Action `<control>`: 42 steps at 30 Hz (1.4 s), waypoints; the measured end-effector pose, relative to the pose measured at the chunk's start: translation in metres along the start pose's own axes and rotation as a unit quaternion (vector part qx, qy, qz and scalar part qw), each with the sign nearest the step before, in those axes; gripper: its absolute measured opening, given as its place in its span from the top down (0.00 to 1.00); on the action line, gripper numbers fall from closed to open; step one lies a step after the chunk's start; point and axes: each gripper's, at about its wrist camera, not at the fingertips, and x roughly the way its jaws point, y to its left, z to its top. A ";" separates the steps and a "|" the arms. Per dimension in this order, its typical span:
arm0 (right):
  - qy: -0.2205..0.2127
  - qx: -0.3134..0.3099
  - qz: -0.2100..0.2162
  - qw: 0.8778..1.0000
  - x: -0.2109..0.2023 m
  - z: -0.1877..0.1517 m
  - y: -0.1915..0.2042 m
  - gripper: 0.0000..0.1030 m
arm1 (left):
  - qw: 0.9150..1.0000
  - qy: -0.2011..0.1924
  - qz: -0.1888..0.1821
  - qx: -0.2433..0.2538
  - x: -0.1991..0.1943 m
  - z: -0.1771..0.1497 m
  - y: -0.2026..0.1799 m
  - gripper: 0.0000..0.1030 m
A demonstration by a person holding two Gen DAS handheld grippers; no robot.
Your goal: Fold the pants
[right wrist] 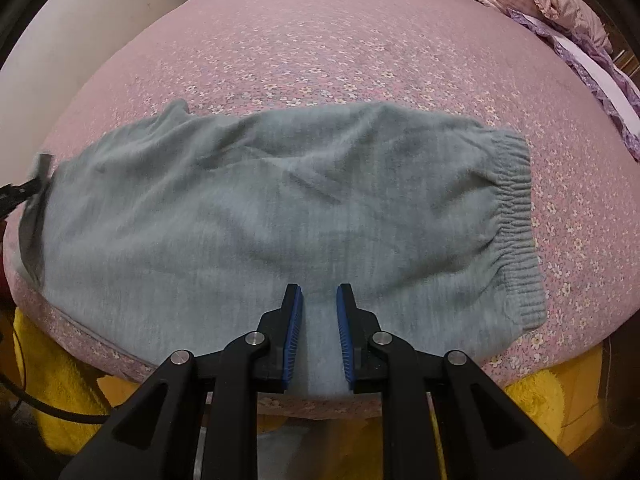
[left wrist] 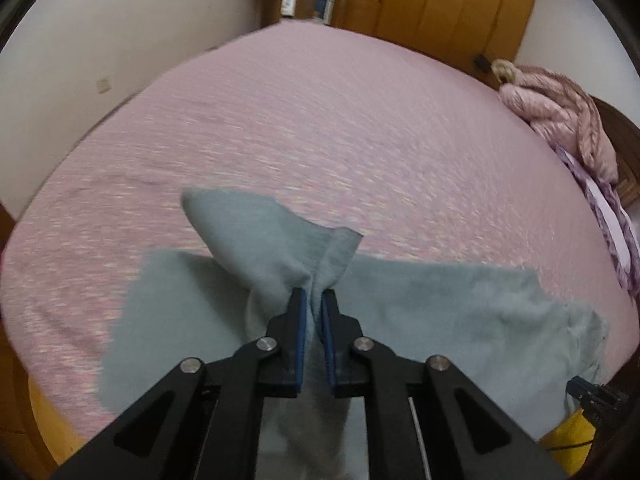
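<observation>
The pants (right wrist: 280, 208) lie flat across the near edge of the bed (right wrist: 320, 40), already doubled leg on leg, with the waistband (right wrist: 516, 216) toward the right end and the leg ends off to the left. The near part of the cloth reaches the bed's near edge and seems to droop a little over it.

The left claw (left wrist: 314, 294) is pressed together on a bunch of the leg-end cloth, which stands up above its tips as a loose flap. The right claw (right wrist: 318, 292) is spread, its pads just above the cloth near the near edge, gripping nothing.

Risks, as I judge them:
- The left claw's hold looks shallow and bunched. It may have only some of the layers, so when the end is carried over toward the waistband a lower layer could drop away and leave a crooked fold.
- The left view is motion-blurred, so I cannot say how many layers are caught.
- With the right claw not pinning anything, pulling on the leg end could drag the whole garment along the sheet instead of folding it.
- Cloth near the near edge could slide off toward the yellow blanket (right wrist: 540, 400) below.
- If the right claw closes where it hovers, it may pinch the sheet along with the pants.
</observation>
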 end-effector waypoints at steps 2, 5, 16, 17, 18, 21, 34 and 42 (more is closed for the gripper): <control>0.001 -0.011 -0.005 1.000 0.001 0.002 0.007 0.81 | 1.000 -0.005 0.018 -0.022 -0.007 -0.005 0.024 0.92; 0.001 -0.023 -0.008 1.000 0.002 0.006 0.017 0.81 | 0.998 0.012 0.033 -0.055 -0.005 -0.015 0.057 0.92; 0.007 -0.066 -0.011 0.998 0.012 0.020 0.055 0.81 | 0.989 0.034 0.042 -0.139 -0.019 -0.044 0.122 0.90; 0.007 -0.063 -0.009 0.998 0.012 0.021 0.054 0.81 | 0.989 0.028 0.034 -0.142 -0.023 -0.041 0.122 0.90; 0.006 -0.061 -0.007 0.998 0.011 0.019 0.054 0.81 | 0.989 0.024 0.028 -0.144 -0.027 -0.042 0.125 0.90; 0.007 -0.056 0.007 0.998 0.009 0.018 0.055 0.81 | 0.989 0.023 0.029 -0.142 -0.027 -0.039 0.125 0.87; 0.016 -0.105 0.052 0.993 0.002 0.026 0.089 0.81 | 0.984 0.029 0.025 -0.175 -0.002 -0.036 0.130 0.73; 0.048 -0.190 0.157 0.968 0.024 0.086 0.188 0.81 | 0.980 0.022 0.031 -0.194 0.006 -0.035 0.140 0.69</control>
